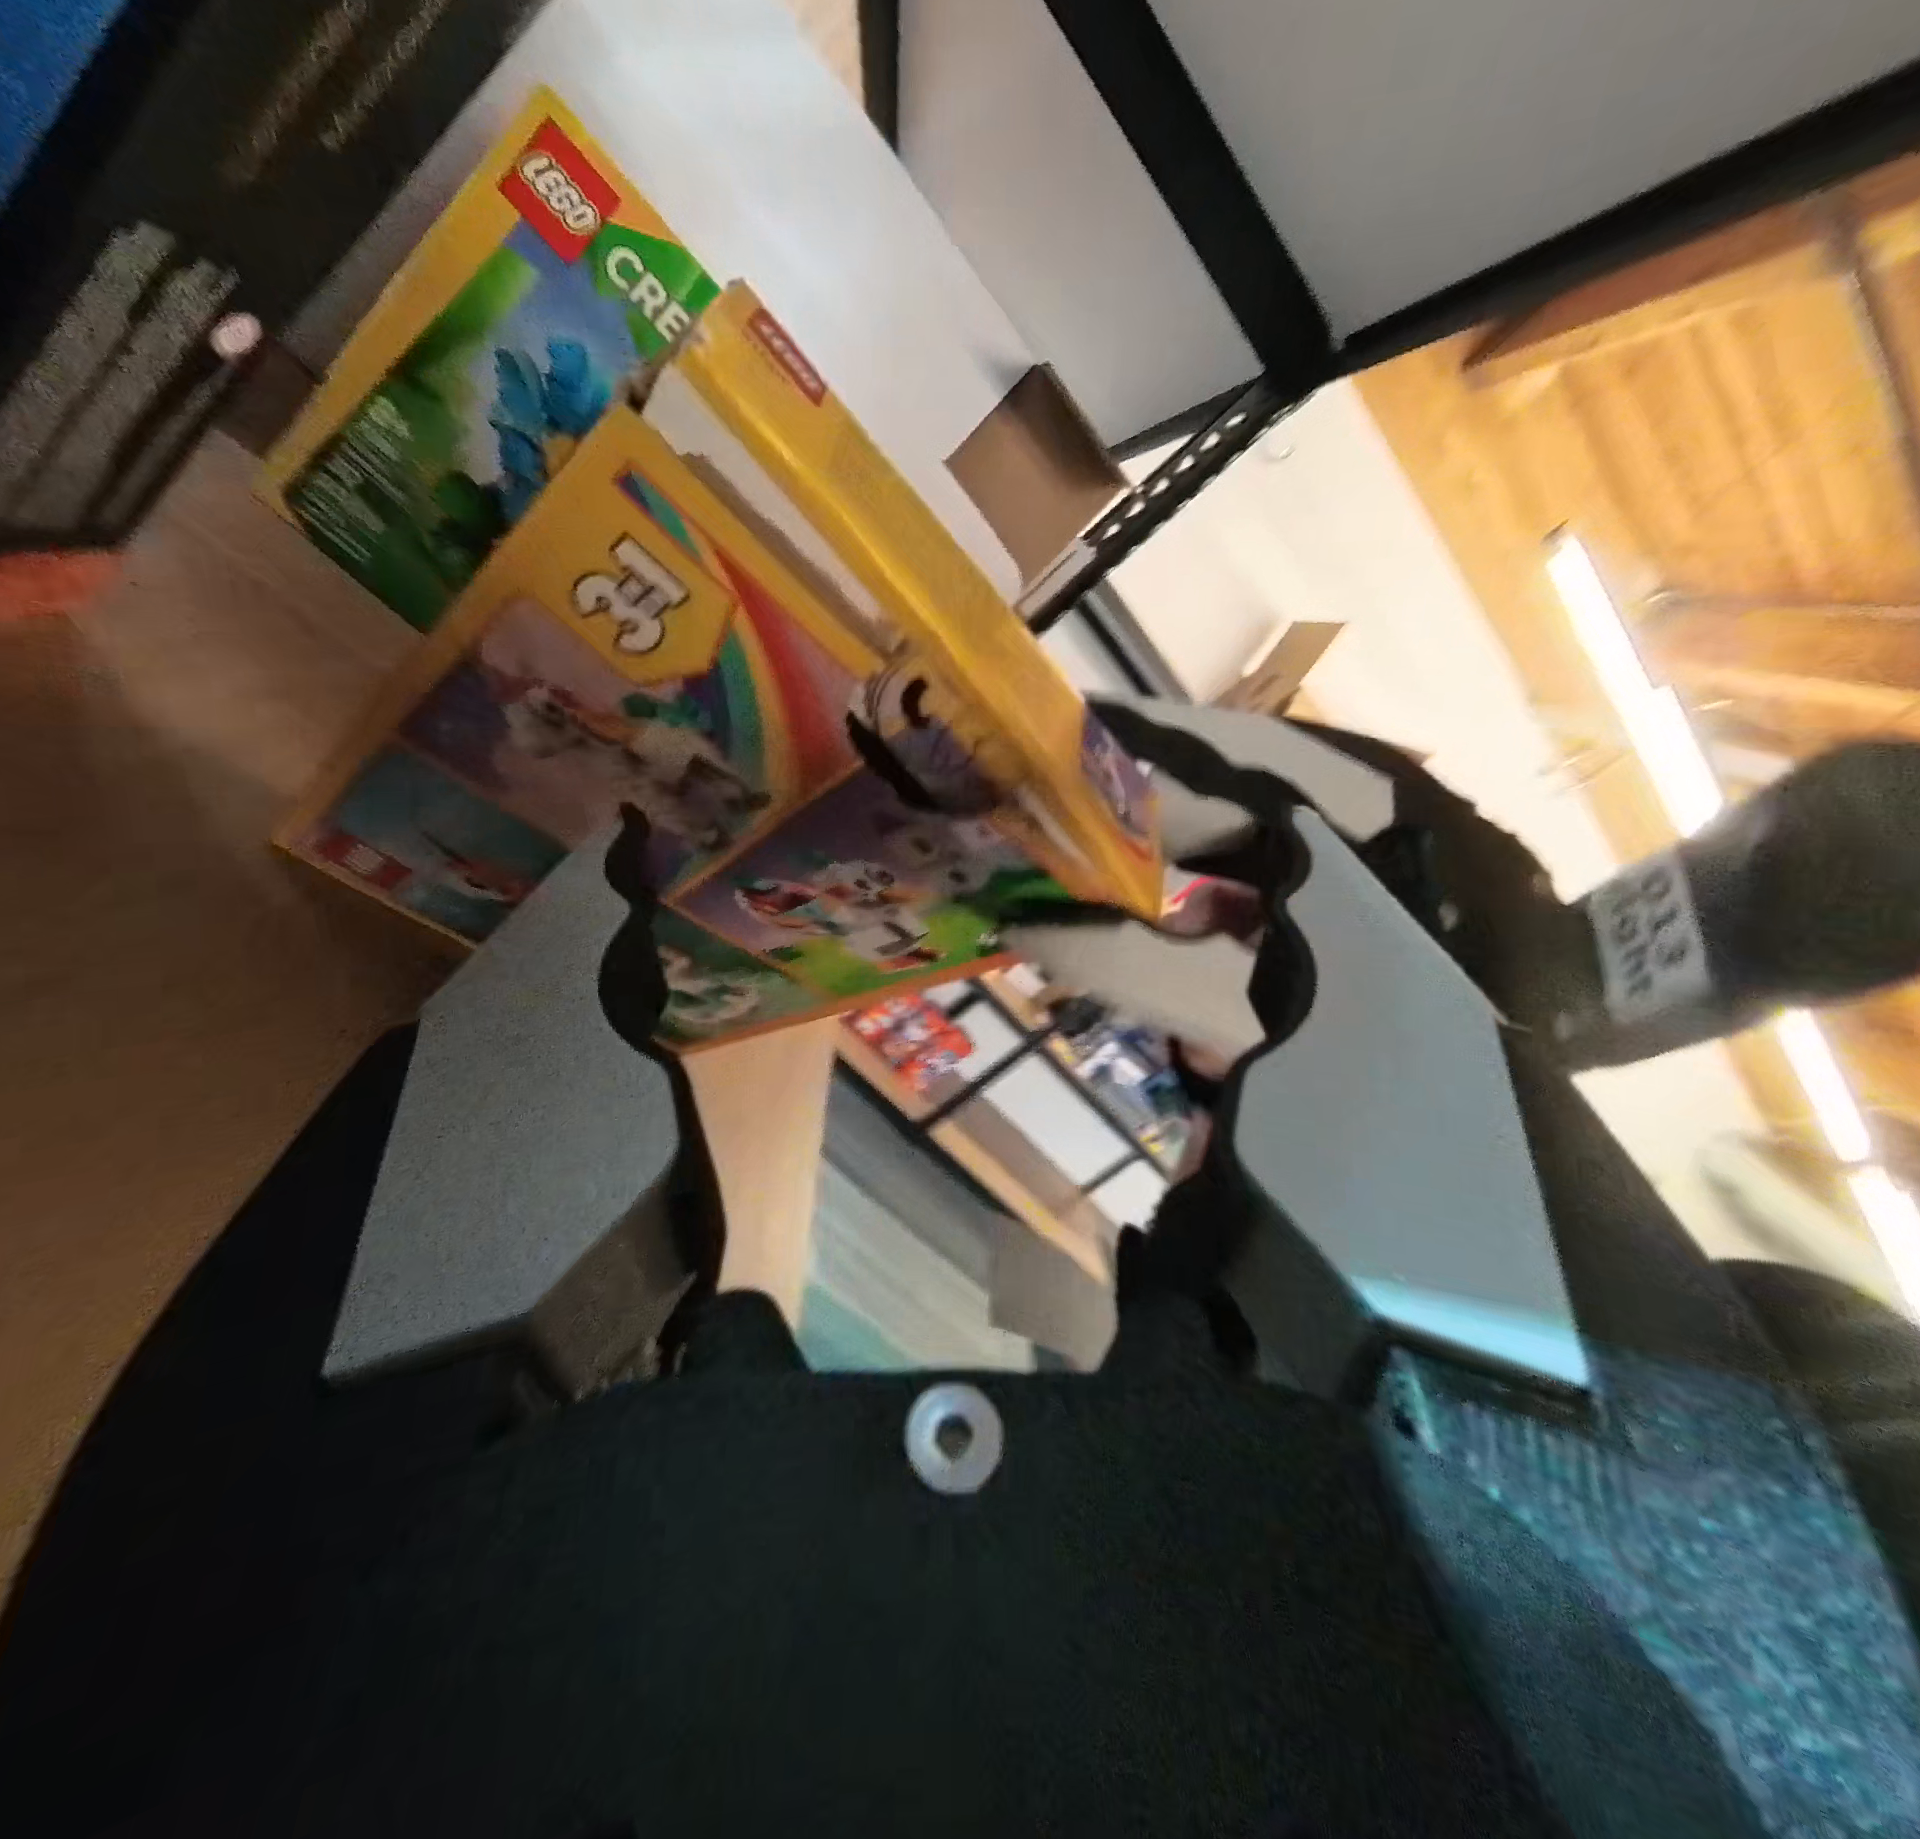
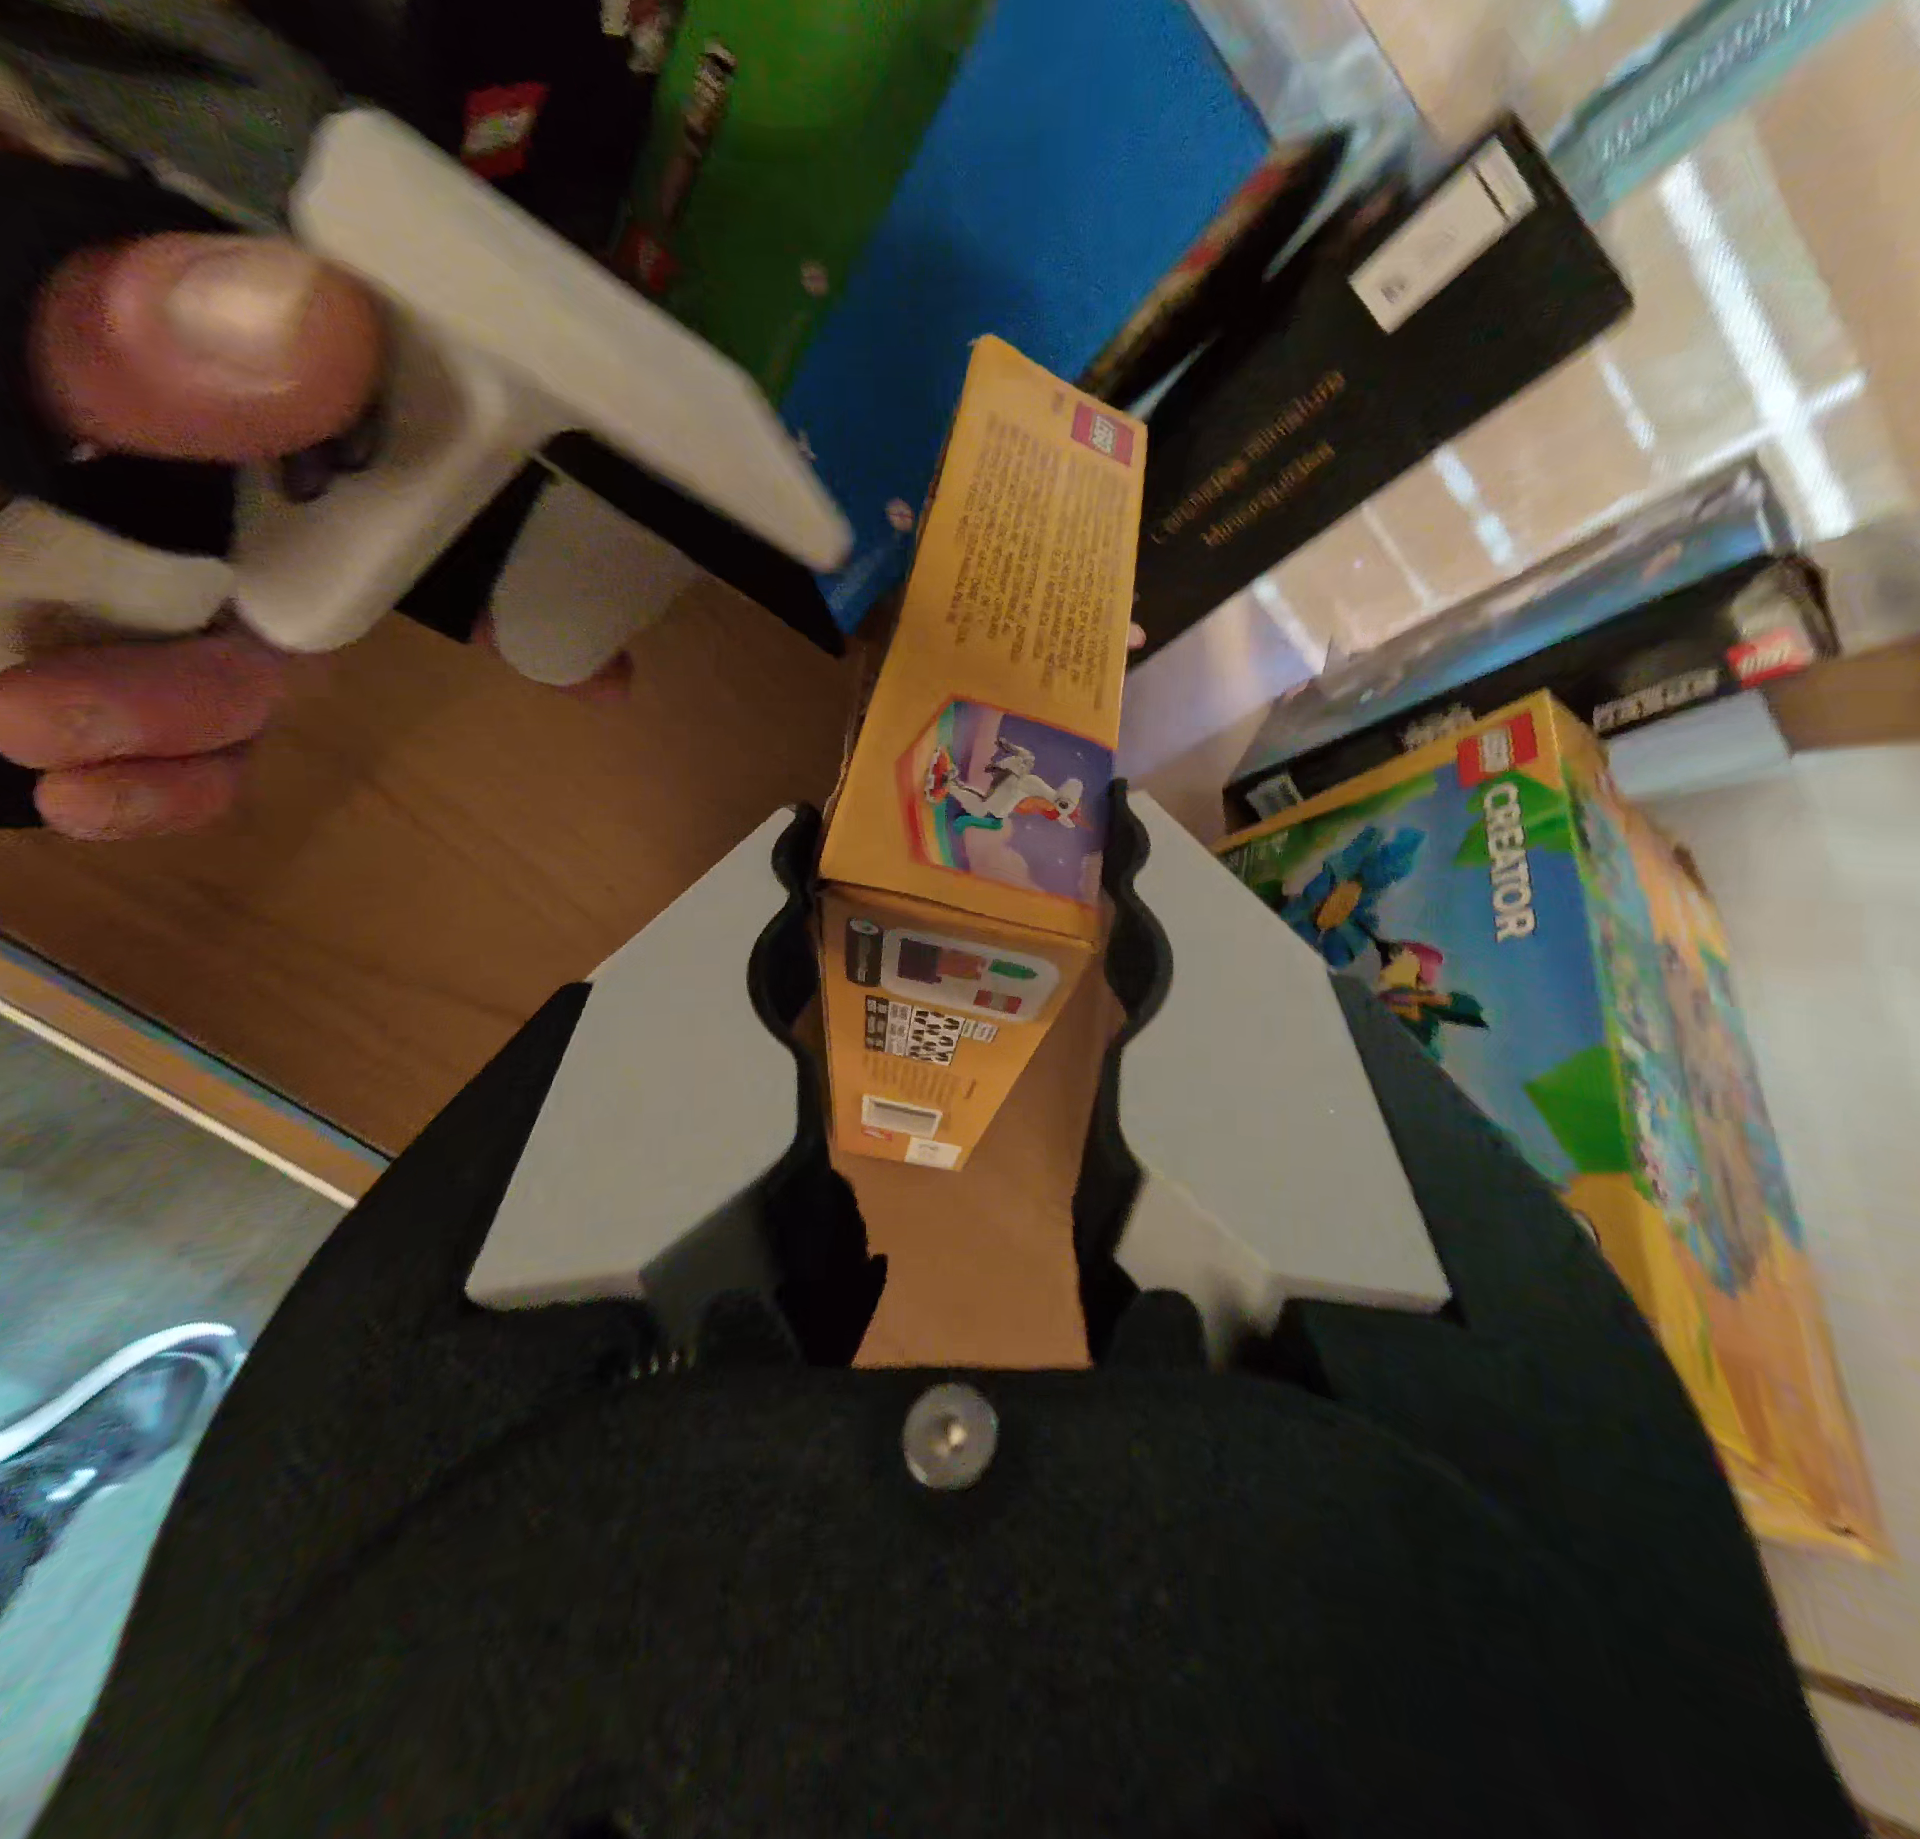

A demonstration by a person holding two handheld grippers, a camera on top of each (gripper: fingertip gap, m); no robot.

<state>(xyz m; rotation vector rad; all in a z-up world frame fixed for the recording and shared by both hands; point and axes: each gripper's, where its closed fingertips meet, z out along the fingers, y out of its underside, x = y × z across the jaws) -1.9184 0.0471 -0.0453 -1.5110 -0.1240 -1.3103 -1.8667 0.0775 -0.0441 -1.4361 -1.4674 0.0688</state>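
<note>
1. hand (image 2: 197, 345): a person's thumb and fingers wrap the handle of the left tool, at the far left of the right wrist view.
2. left tool (image 1: 956, 854): its jaws are spread wide and it grips nothing. the near end of the box sits in the space between its fingers, with clear room on both sides, so it adds no support. it is angled toward the box from the side, close to it.
3. shelf (image 2: 364, 906): a wooden board under both tools. whether the box rests on it or hangs just above it, i cannot tell.
4. box (image 2: 987, 646): a slim yellow carton, tilted, lying along the line of the right tool and pointing away from it. the narrow side that faces up has small print, a red logo patch and a picture of a white unicorn on purple. the near end panel has code marks and small icons. the left wrist view shows a rainbow on its broad face.
5. right tool (image 2: 951, 906): clamped on the box, one black pad flat against each broad face near the end. gripping across the thin dimension probably keeps the carton from twisting.
6. flower box (image 2: 1507, 1010): a larger yellow carton with blue flowers, lying just right of the right tool, apart from it.
7. black boxes (image 2: 1403, 418): stacked behind, next to a blue box (image 2: 1039, 231).
</note>
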